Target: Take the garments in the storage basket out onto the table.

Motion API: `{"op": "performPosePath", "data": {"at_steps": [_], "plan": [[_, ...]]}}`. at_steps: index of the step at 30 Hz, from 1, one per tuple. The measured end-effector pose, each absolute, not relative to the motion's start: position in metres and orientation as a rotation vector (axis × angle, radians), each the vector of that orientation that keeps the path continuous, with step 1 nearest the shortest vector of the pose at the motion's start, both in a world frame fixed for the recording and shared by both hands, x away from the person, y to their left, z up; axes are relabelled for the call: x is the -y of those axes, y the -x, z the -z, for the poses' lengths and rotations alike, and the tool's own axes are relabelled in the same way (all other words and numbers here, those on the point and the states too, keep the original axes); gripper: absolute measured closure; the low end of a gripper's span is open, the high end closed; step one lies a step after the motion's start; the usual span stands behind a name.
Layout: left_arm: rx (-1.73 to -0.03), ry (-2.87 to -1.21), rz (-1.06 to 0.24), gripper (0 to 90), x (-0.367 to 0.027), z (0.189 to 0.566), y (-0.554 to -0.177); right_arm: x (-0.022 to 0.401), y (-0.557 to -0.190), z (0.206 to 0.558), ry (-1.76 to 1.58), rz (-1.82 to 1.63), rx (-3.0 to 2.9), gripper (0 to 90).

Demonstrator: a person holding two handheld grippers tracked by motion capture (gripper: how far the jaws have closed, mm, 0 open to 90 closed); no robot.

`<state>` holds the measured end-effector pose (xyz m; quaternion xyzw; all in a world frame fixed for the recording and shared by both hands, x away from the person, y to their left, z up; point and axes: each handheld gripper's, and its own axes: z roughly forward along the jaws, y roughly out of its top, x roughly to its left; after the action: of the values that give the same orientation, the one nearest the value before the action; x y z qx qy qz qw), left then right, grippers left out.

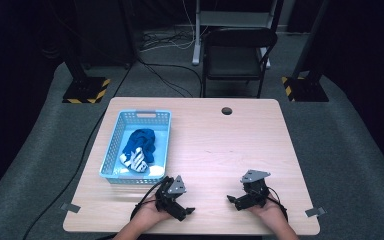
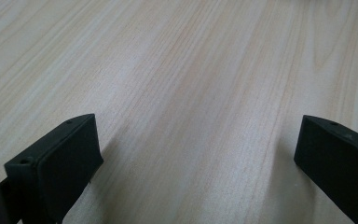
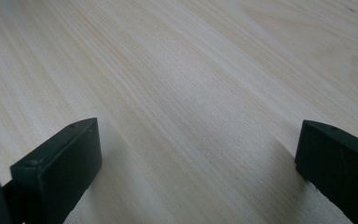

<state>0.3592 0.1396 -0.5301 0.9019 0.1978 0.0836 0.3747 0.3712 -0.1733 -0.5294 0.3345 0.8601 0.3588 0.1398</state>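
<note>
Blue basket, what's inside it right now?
The blue basket holds a bunched blue cloth with a white, dark-striped piece at its near end. Whatever lies beneath the cloth is covered, and the near wall hides part of the floor.

My right tool (image 3: pixel 198 163) hangs low over the pale wooden worktop (image 3: pixel 191 79), jaws spread wide, nothing between them.

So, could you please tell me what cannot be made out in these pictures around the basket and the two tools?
- Blue cloth in the light blue basket, high view: too small to tell which garment; its folds hide its underside.
- Left tool, high view: small and dark; its own view shows the jaws wide apart over bare table.
- Right tool: likewise.
- Person's forearms: cut off by the bottom edge.
</note>
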Motion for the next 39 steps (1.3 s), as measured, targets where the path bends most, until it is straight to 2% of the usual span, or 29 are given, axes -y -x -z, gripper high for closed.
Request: {"op": "performPosePath", "data": {"at_steps": [34, 39], "plan": [[-0.518, -2.314, -0.214, 0.1, -0.139, 0.5293, -0.3577, 0.1733, -0.3708, 0.5294, -0.966, -1.037, -2.486, 0.0], [-0.518, -2.314, -0.196, 2.9, -0.1383, 0.5272, -0.3566, 0.1734, -0.3709, 0.5294, -0.964, -1.037, -2.486, 0.0]]}}
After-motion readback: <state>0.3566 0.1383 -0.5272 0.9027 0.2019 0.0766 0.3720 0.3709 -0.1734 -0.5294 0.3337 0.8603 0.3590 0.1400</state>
